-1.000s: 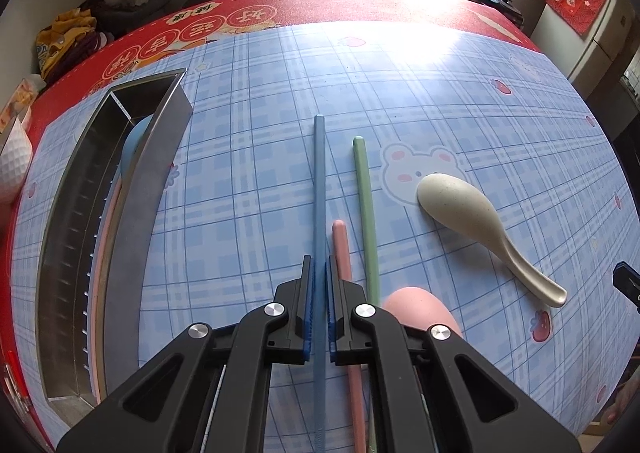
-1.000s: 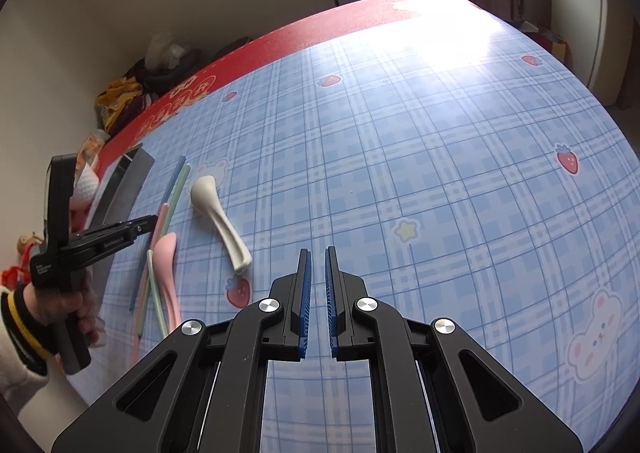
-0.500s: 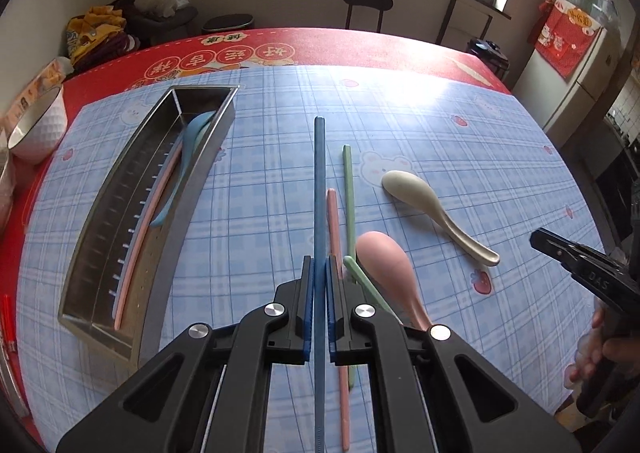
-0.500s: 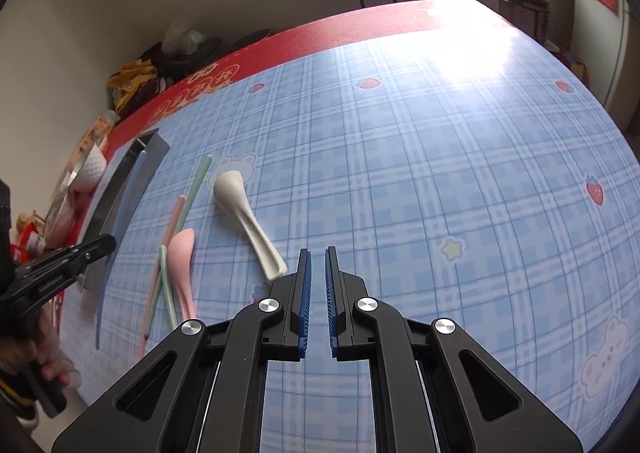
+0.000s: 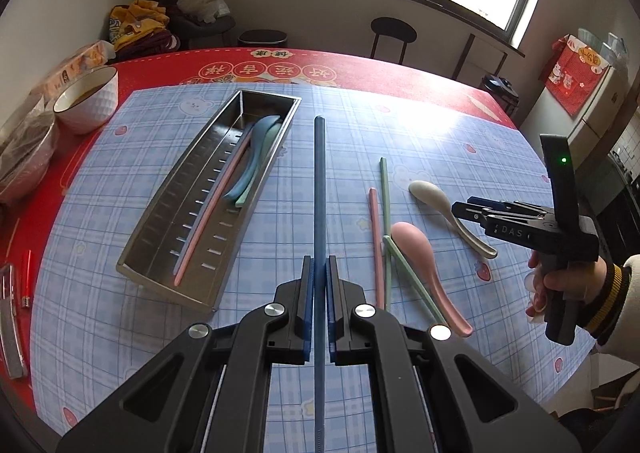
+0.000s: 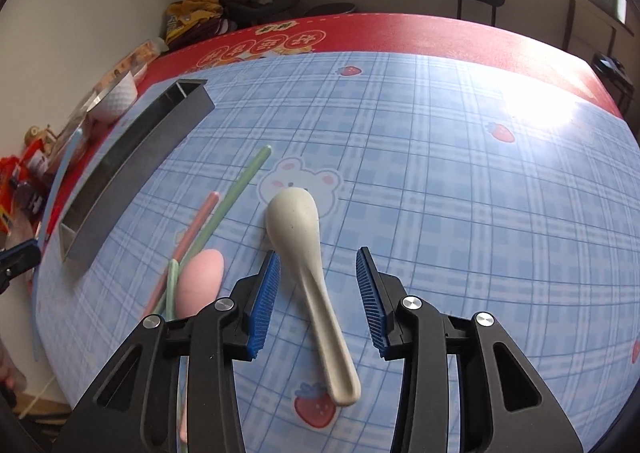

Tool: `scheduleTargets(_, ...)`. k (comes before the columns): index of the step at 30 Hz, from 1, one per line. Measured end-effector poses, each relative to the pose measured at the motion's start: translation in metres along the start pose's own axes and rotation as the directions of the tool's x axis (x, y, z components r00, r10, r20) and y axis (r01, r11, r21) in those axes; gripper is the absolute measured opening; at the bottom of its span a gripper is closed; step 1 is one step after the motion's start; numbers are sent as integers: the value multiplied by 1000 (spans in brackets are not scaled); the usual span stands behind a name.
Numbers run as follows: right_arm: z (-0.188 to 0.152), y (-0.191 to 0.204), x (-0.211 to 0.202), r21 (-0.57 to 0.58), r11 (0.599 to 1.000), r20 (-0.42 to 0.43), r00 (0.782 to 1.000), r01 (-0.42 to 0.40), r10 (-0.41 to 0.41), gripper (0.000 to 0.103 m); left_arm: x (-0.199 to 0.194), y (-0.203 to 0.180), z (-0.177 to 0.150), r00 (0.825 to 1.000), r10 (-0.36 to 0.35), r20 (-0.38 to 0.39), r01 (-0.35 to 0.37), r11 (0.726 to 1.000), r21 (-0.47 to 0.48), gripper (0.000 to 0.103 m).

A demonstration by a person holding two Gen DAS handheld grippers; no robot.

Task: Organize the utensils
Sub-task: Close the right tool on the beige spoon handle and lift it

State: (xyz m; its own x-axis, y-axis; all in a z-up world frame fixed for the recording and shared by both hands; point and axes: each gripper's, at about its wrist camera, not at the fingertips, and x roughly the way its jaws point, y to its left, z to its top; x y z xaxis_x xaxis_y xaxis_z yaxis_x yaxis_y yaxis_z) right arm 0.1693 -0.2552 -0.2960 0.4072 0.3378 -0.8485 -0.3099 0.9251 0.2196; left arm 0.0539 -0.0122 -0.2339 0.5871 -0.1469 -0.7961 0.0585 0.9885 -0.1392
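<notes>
1. The left gripper [image 5: 319, 285] is clamped on a blue chopstick [image 5: 319, 189], which runs straight out past the fingertips, lifted above the blue checked tablecloth [image 5: 460, 141].
2. The right gripper [image 6: 318, 285] has just been opening; its blue pads [image 6: 266, 293] stand apart on either side of the handle of a beige spoon [image 6: 308, 253], not pressing on it. The spoon lies flat on the cloth.
3. Just left of that spoon lie a pink spoon [image 5: 420, 253], a pink chopstick [image 5: 375, 237] and two green chopsticks [image 5: 385, 189], the second green one crossing under the pink spoon.
4. Further left stands a steel utensil tray [image 5: 168, 253], holding a blue spoon [image 5: 252, 157], a green spoon beneath it and another pink chopstick.
5. A white bowl [image 5: 90, 99] sits on the red table edge beyond the tray.
</notes>
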Motion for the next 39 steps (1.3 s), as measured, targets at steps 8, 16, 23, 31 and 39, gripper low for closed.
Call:
scheduleTargets(8,6,14,17,-26,999,-57,998,26,-28,38,-3,23,-2,1000,-23,-4,23,999,-44,6)
scheduleTargets(16,4,21,17,3,999,-89,995,34,-34,22,0,27,3,998,-59,-8,59,998,-35,6)
scheduleTargets(23,2,41,13,-53,997,-85,995,54,-58,16,1,34,7,997,-77,-5,77,996,-34,6)
scheduleTargets(31,2,59,14,-75,996,-97,994,44,-51,12,2,42,7,996,-85,-12,85,996,-40,6)
scheduleTargets(39,0,66,25,-79,994,-105,991,70,-78,11,2,56,7,997,-82,-12,81,995,-64,6)
